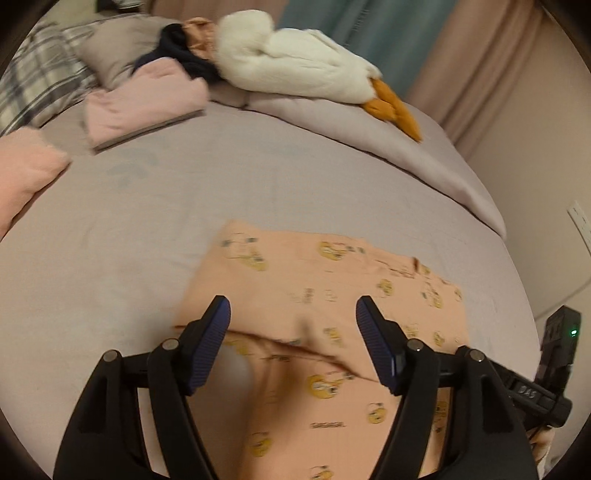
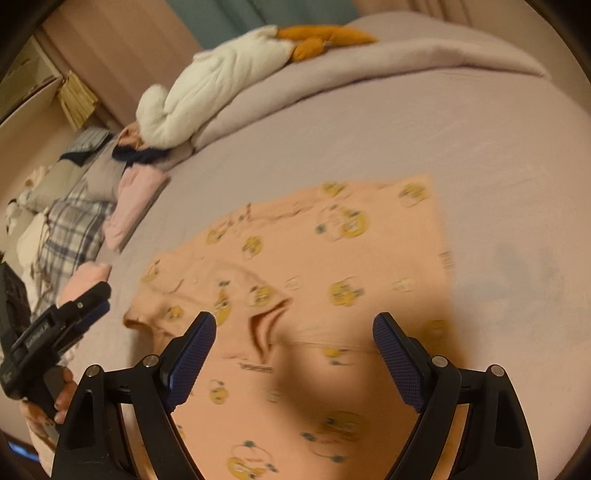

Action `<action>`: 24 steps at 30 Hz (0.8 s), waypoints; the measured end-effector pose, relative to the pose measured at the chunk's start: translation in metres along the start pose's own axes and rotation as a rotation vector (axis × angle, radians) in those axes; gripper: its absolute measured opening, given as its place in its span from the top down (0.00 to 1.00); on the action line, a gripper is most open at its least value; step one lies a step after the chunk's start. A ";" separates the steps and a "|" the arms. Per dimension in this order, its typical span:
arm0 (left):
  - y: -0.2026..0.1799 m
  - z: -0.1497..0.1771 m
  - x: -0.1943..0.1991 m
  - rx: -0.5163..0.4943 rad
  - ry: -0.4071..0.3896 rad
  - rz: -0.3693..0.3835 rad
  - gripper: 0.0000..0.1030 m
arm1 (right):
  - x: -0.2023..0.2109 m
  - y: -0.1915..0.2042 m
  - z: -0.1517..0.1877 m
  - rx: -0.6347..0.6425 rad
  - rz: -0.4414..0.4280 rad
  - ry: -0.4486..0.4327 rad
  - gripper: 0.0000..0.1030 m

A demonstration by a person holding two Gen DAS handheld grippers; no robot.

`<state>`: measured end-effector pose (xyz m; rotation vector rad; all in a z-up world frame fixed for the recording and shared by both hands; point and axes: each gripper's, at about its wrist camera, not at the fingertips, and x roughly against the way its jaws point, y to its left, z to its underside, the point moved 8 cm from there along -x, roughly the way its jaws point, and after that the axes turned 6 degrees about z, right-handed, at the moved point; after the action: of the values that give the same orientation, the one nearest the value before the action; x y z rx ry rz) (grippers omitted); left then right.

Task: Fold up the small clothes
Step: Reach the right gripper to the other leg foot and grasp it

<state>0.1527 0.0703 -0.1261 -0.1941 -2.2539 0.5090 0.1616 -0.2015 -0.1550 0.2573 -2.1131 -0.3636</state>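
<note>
Both grippers, left gripper (image 1: 293, 314) and right gripper (image 2: 294, 330), are hovering apart and empty over the partly folded peach garment (image 2: 332, 258); further folds are remaining.

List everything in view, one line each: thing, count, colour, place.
garment: one, peach with yellow prints, partly folded, spread on the near bed.
bed: one, lilac sheet.
duvet: one, lilac, bunched along the far edge.
plush goose: one, white with orange feet, on the duvet.
pink stack: one, folded, far side.
plaid pillow: one, grey.
curtains: teal and beige, behind the bed.
left gripper: black, blue pads, open above the garment.
right gripper: same, open above the garment.
hand: one, holding the left gripper's handle.
</note>
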 end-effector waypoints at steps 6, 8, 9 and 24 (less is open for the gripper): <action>0.034 0.005 0.011 0.086 -0.005 -0.033 0.32 | -0.038 0.026 0.012 0.038 -0.023 0.095 0.31; 0.042 0.007 0.013 0.104 -0.002 -0.044 0.32 | -0.049 0.030 0.015 0.052 -0.005 0.118 0.41; 0.045 0.008 0.014 0.112 -0.003 -0.049 0.32 | -0.053 0.032 0.015 0.061 0.006 0.115 0.48; 0.058 0.004 0.015 0.160 0.004 -0.050 0.32 | 0.055 0.047 -0.074 0.160 -0.118 -0.160 0.95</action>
<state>0.1381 0.1259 -0.1426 -0.0571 -2.1960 0.6580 0.1924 -0.1870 -0.0577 0.4614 -2.2937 -0.2926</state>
